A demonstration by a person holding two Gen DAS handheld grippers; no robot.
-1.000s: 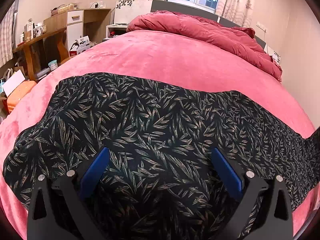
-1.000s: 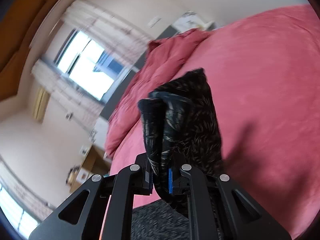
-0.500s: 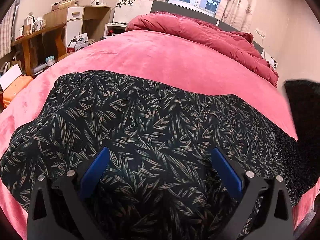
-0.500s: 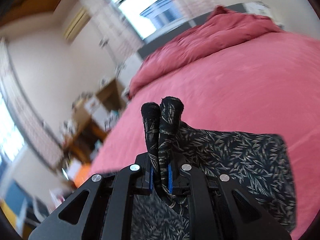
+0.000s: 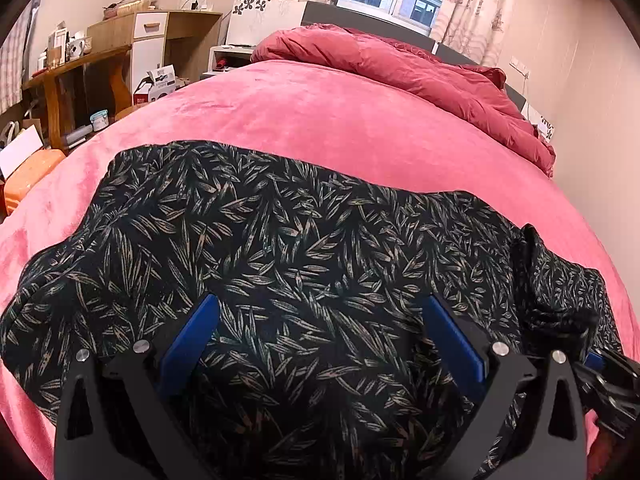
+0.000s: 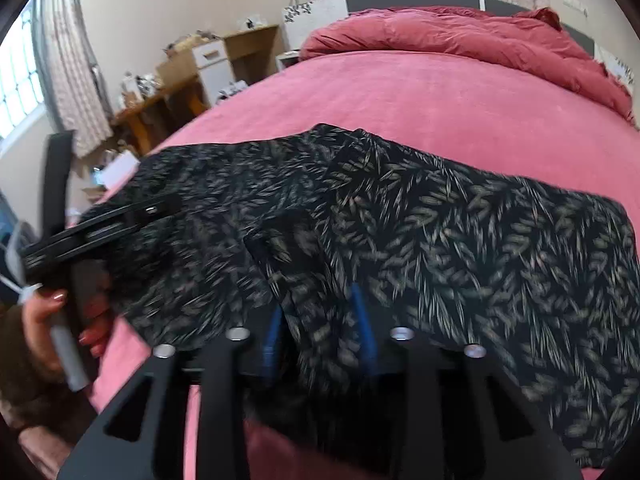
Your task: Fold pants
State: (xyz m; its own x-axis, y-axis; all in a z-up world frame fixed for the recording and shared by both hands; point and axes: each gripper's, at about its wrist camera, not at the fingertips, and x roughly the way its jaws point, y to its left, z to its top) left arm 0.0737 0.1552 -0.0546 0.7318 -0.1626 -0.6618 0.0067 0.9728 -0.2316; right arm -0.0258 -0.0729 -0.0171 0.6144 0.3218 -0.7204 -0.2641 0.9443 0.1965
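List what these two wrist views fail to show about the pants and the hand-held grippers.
- Pants: near edge cut off in the left wrist view by the left hand-held gripper and the frame bottom.
- Right hand-held gripper: jaws opening; cloth covers the pads in the blurred right wrist view, contact unclear.
- Fold alignment: hidden under the top layer.

Pants (image 5: 280, 264) flat on bed (image 5: 340, 120); duvet (image 5: 420, 68) behind.

Black pants (image 5: 280, 248) strewn with tan leaves – on a pink bedspread (image 5: 320, 120) (crimson duvet (image 5: 420, 68) behind).
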